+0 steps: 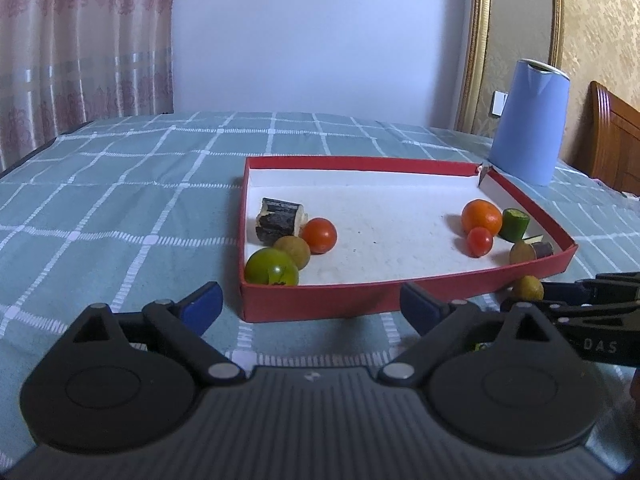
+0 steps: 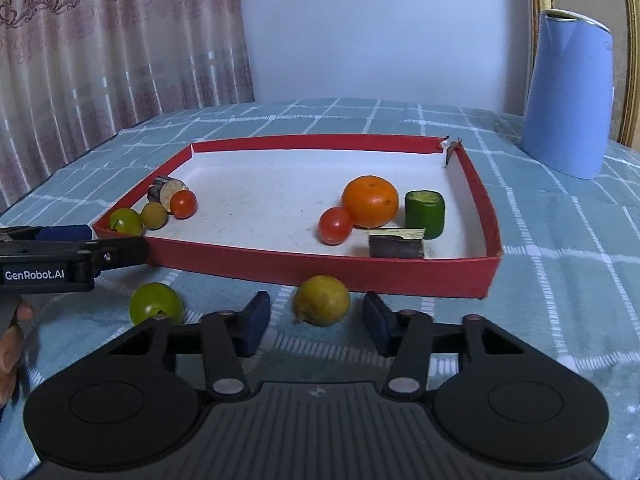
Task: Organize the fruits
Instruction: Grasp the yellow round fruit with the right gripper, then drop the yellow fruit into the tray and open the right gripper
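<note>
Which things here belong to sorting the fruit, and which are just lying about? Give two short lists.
Belong to the job: red box; orange inside it; yellow fruit and green fruit, both loose in front of the box.

Just lying about: blue jug; curtain; checked cloth under everything.

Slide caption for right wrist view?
Right gripper open around a yellow-green fruit lying outside the red tray.

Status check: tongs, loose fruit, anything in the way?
Left tongs open, empty. Right tongs open around yellowish fruit, no contact. Red tray wall directly behind it.
</note>
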Demonstrator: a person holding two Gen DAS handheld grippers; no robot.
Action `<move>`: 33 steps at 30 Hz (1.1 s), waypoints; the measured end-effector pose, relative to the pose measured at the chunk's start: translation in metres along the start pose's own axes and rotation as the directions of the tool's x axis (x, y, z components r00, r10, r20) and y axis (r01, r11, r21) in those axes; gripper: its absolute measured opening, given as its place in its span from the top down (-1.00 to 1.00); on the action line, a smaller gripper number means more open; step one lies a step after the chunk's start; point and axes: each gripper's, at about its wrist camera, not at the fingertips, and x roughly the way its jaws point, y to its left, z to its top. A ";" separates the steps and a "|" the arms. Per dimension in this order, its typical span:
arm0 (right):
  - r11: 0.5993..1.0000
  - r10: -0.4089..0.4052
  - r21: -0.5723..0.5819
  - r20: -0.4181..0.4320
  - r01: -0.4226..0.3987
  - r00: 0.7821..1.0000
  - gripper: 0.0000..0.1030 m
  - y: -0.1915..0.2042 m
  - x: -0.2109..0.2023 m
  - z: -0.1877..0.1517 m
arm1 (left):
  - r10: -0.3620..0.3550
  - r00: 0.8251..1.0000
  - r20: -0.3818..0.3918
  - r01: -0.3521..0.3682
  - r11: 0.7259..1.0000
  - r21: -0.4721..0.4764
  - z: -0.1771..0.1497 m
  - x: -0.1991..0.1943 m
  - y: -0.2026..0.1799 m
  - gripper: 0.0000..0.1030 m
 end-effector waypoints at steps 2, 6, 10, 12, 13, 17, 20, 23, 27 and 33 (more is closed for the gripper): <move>1.000 -0.008 0.003 0.005 0.008 1.000 0.36 0.000 0.000 0.000 | -0.001 1.000 0.001 0.001 1.000 -0.001 0.000 0.000 0.000 -0.86; 1.000 -0.003 0.020 0.022 0.003 1.000 0.43 -0.002 -0.003 -0.001 | 0.000 1.000 -0.002 0.000 1.000 -0.012 0.000 0.000 0.001 -0.88; 0.999 -0.004 -0.031 0.089 0.007 0.996 0.44 0.004 -0.021 0.002 | -0.001 1.000 -0.001 0.001 1.000 -0.017 0.000 0.000 0.002 -0.88; 0.999 0.006 -0.041 0.130 -0.001 0.992 0.44 0.005 -0.031 0.010 | -0.005 1.000 -0.002 0.005 1.000 -0.018 0.000 0.000 0.003 -0.88; 0.999 0.002 -0.048 0.148 0.005 0.989 0.44 0.007 -0.034 0.016 | -0.006 1.000 -0.002 0.006 1.000 -0.020 0.000 0.000 0.003 -0.88; 0.995 -0.017 -0.090 0.183 0.034 0.983 0.44 0.012 -0.019 0.045 | -0.007 1.000 -0.001 0.007 1.000 -0.030 0.000 0.000 0.005 -0.89; 0.994 -0.019 -0.107 0.135 0.033 0.991 0.44 0.014 0.012 0.062 | -0.010 1.000 -0.006 0.010 0.999 -0.038 0.000 0.001 0.006 -0.89; 0.993 -0.007 -0.113 0.073 0.015 0.997 0.44 0.015 0.040 0.070 | -0.015 1.000 -0.007 0.015 0.999 -0.040 0.001 0.001 0.007 -0.89; 0.992 -0.006 -0.129 0.016 0.008 1.000 0.43 0.020 0.066 0.071 | -0.018 1.000 -0.012 0.018 0.999 -0.041 0.001 0.002 0.007 -0.89; 0.986 -0.034 -0.166 -0.003 0.033 0.999 0.44 0.028 0.081 0.063 | -0.023 1.000 -0.014 0.023 0.999 -0.042 0.001 0.003 0.008 -0.89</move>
